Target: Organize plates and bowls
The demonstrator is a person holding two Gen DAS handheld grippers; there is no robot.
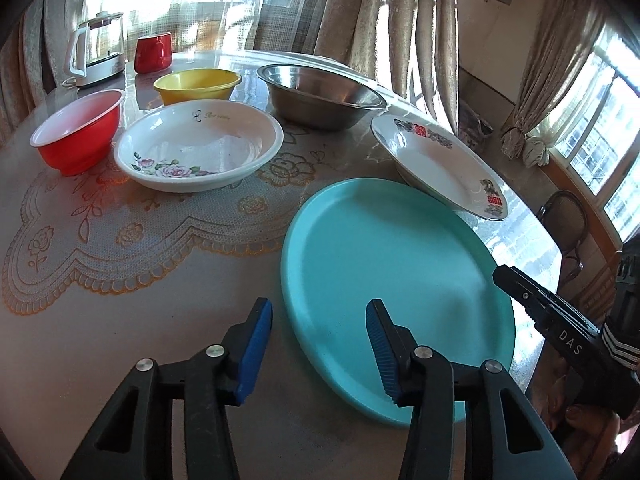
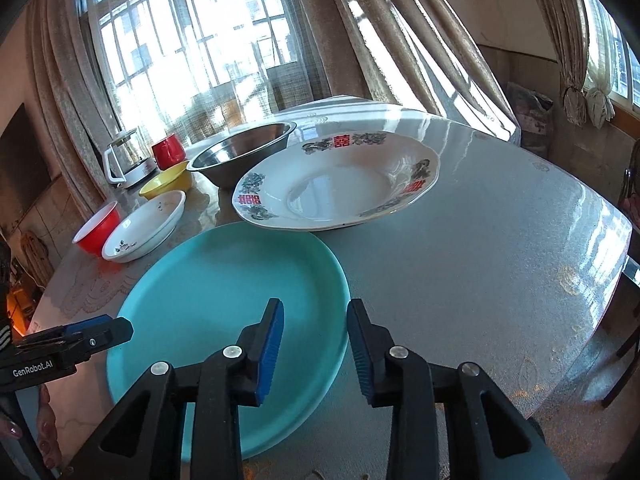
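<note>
A large turquoise plate [image 1: 392, 280] [image 2: 224, 300] lies flat on the table in front of both grippers. My left gripper [image 1: 318, 344] is open and empty, straddling the plate's near left rim. My right gripper [image 2: 314, 344] is open and empty, straddling its right rim. Behind it sits a white deep plate with red characters [image 1: 436, 164] [image 2: 340, 184], its edge resting on the turquoise plate. Further left are a white floral dish [image 1: 200, 148] [image 2: 146, 224], a red bowl [image 1: 78, 132] [image 2: 98, 230], a yellow bowl [image 1: 198, 84] [image 2: 166, 182] and a steel bowl [image 1: 320, 94] [image 2: 244, 152].
A glass kettle [image 1: 98, 48] [image 2: 128, 160] and a red cup [image 1: 154, 52] [image 2: 170, 150] stand at the far left of the round glass-topped table [image 2: 500, 240]. A lace mat [image 1: 120, 232] covers the left part. Curtains and windows ring the table; a chair [image 1: 564, 216] stands to the right.
</note>
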